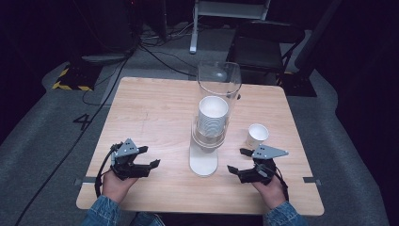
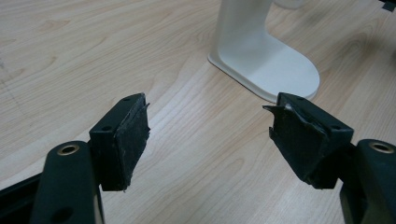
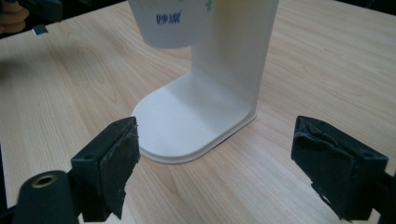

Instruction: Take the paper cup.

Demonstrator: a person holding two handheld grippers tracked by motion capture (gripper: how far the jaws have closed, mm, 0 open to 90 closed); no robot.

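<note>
A white cup dispenser (image 1: pixel 209 141) stands mid-table with a clear tube (image 1: pixel 219 80) on top and a stack of white paper cups (image 1: pixel 212 115) inside. Its flat white base (image 2: pixel 275 70) (image 3: pixel 187 121) lies ahead of both grippers. One lone paper cup (image 1: pixel 257 135) stands upright to the right of the dispenser. My left gripper (image 1: pixel 149 157) (image 2: pixel 208 135) rests open near the front left, jaws wide apart and empty. My right gripper (image 1: pixel 239 161) (image 3: pixel 215 158) is open at the front right, just below the lone cup, with nothing between its pads. The lowest cup (image 3: pixel 170 23) hangs from the dispenser.
The wooden table (image 1: pixel 155 113) has bare surface to the left of the dispenser and along its front edge. Beyond the far edge are a dark chair (image 1: pixel 263 42), cables on the grey floor and a white stand leg (image 1: pixel 194 28).
</note>
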